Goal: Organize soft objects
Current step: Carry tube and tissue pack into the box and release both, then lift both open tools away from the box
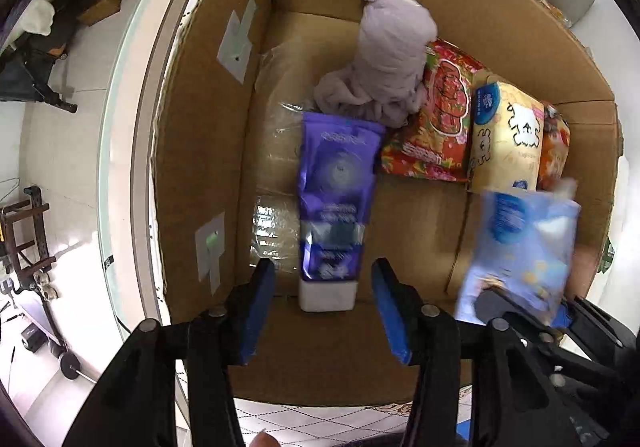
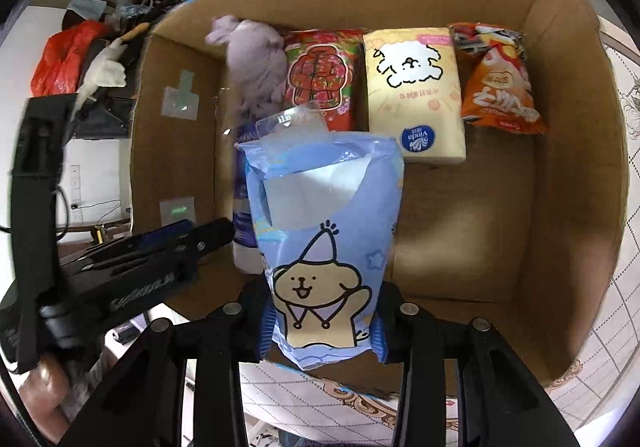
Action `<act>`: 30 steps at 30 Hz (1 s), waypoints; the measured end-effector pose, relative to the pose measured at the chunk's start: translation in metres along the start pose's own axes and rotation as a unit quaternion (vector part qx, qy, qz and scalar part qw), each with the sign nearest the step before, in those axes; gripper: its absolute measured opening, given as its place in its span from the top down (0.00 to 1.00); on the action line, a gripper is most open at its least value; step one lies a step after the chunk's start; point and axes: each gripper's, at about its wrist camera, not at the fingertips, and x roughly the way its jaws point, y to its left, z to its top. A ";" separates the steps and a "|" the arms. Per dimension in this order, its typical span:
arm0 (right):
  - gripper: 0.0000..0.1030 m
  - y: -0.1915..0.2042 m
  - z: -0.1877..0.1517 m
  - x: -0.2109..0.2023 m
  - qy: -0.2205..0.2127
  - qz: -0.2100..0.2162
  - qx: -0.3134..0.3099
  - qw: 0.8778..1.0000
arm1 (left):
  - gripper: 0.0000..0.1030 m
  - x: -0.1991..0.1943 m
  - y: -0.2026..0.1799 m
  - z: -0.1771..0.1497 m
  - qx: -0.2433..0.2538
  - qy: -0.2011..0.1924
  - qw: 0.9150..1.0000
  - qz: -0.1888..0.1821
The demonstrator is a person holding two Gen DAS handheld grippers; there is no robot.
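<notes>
Inside the box: a cardboard box (image 2: 576, 95) is standing open on a white table (image 1: 120, 135), and every place below is being given relative to it.
Far wall of the box: a lilac cloth bundle (image 2: 256, 67), a red flowered pack (image 2: 320, 75), a cream tissue pack (image 2: 416, 95) with a fluffy dog drawing and an orange snack bag (image 2: 500, 87) are lying in a row along it, each touching or just beside the next.
Left wall of the box: a purple tube (image 1: 336, 191) with a white cap is lying on the box floor near this wall, its cap pointing at the near wall and its far end touching the cloth bundle.
Left gripper (image 1: 324, 311): it is hanging over the near wall of the box, its blue pads standing apart on either side of the tube's cap and not pressing on it, so it is released.
Right gripper (image 2: 322, 331): it is hovering over the near wall of the box, its jaws sitting against both sides of a blue tissue pack (image 2: 324, 231) printed with a bear in a party hat, grasping its lower end.
Blue tissue pack: it is being held up above the box floor, just beside the purple tube.
</notes>
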 end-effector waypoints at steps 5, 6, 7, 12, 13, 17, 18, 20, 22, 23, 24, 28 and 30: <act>0.34 0.002 -0.001 0.009 0.008 0.003 -0.001 1.000 | 0.47 -0.012 -0.002 -0.006 0.000 -0.020 1.000 0.007; 0.30 0.002 -0.001 0.010 0.008 -0.002 -0.001 1.000 | 0.46 -0.015 -0.003 -0.009 0.001 -0.022 1.000 0.007; 0.30 0.002 -0.002 0.009 0.005 -0.004 -0.002 1.000 | 0.45 -0.017 -0.003 -0.011 0.002 -0.025 1.000 0.007; 0.29 0.001 -0.007 -0.001 -0.006 -0.025 -0.008 1.000 | 0.27 -0.030 -0.015 -0.024 0.009 -0.050 0.999 0.016; 0.29 0.003 -0.008 -0.002 -0.008 -0.030 -0.008 0.999 | 0.23 -0.031 -0.016 -0.027 0.008 -0.051 0.999 0.014; 0.29 0.001 -0.018 -0.011 -0.015 -0.048 -0.017 0.999 | 0.10 -0.040 -0.011 -0.036 0.009 -0.061 0.998 0.015; 0.27 0.000 -0.020 -0.014 -0.017 -0.052 -0.019 0.998 | 0.06 -0.041 -0.009 -0.037 0.010 -0.064 0.998 0.016; 0.19 -0.002 -0.026 -0.022 -0.024 -0.064 -0.028 0.997 | 0.05 -0.043 -0.009 -0.045 0.009 -0.074 0.997 0.017; 0.12 -0.004 -0.032 -0.030 -0.033 -0.083 -0.034 0.995 | 0.05 -0.050 -0.013 -0.054 0.009 -0.087 0.996 0.012; 0.10 -0.005 -0.036 -0.036 -0.039 -0.092 -0.039 0.994 | 0.05 -0.052 -0.012 -0.054 0.007 -0.092 0.996 0.010; 0.09 -0.005 -0.039 -0.040 -0.045 -0.098 -0.042 0.993 | 0.05 -0.055 -0.012 -0.058 0.006 -0.098 0.995 0.007; 0.05 -0.010 -0.053 -0.058 -0.075 -0.121 -0.042 0.989 | 0.05 -0.075 -0.020 -0.077 0.008 -0.137 0.990 0.017; 0.05 -0.014 -0.061 -0.068 -0.087 -0.126 -0.035 0.988 | 0.05 -0.085 -0.023 -0.086 0.009 -0.149 0.989 0.016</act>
